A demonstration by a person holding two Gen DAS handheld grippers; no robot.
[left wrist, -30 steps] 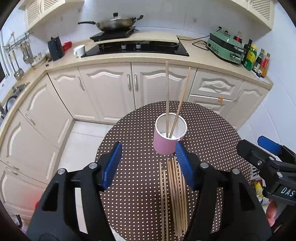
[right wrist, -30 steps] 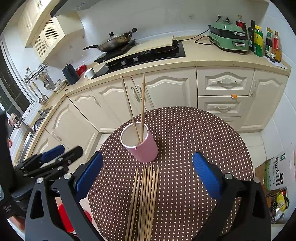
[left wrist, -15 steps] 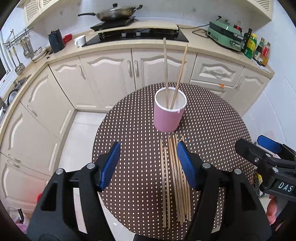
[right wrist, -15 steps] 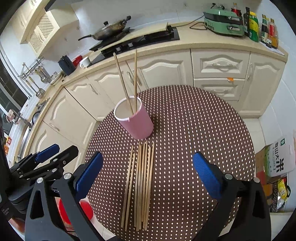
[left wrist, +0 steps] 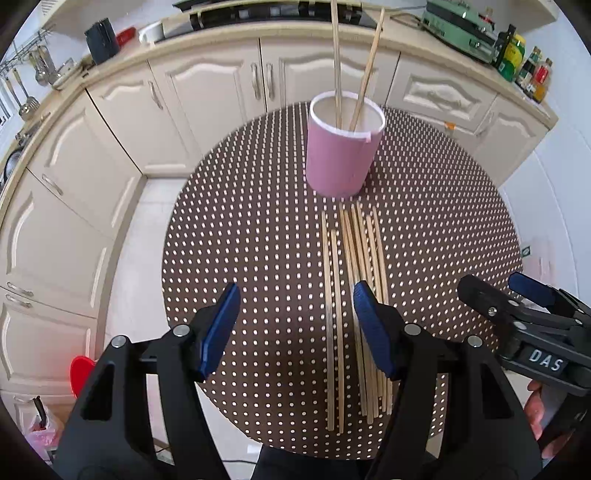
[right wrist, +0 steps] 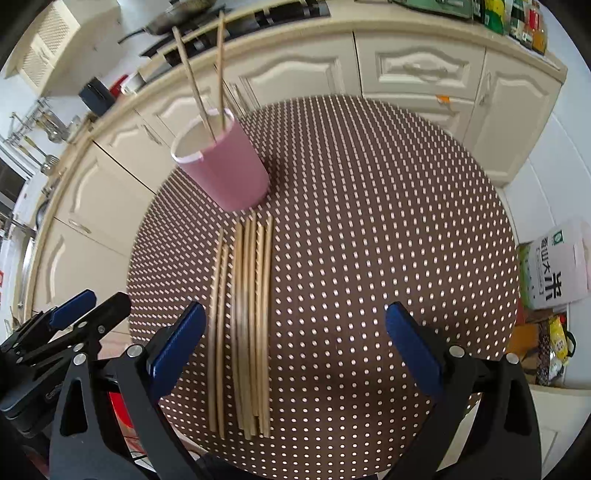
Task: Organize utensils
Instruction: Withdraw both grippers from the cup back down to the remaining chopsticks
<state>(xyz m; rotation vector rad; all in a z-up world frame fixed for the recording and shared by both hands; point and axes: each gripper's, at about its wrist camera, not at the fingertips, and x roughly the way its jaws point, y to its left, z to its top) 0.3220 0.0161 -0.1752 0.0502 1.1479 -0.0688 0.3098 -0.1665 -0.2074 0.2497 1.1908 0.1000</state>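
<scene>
Surroundings: cream cabinets [left wrist: 207, 92] behind the table; nothing blocks the chopsticks.
Cup: pink cylinder [left wrist: 341, 147], white rim, two sticks upright inside, toward table's far edge.
Chopsticks: thin wooden rods [left wrist: 354, 295], parallel, flat mid-table, reaching the near edge.
Table: round, brown polka-dot cloth [left wrist: 258, 229].
Left gripper [left wrist: 297, 326]: released, empty.
Right gripper [right wrist: 295, 350]: jaws apart, empty.

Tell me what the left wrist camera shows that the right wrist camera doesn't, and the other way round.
Only the left wrist view shows the person's hand and the green appliance on the counter. Only the right wrist view shows the white bag with green print on the floor. Both show the pink cup holding two chopsticks, the loose chopsticks on the dotted table, and both open grippers: left gripper, right gripper.
</scene>
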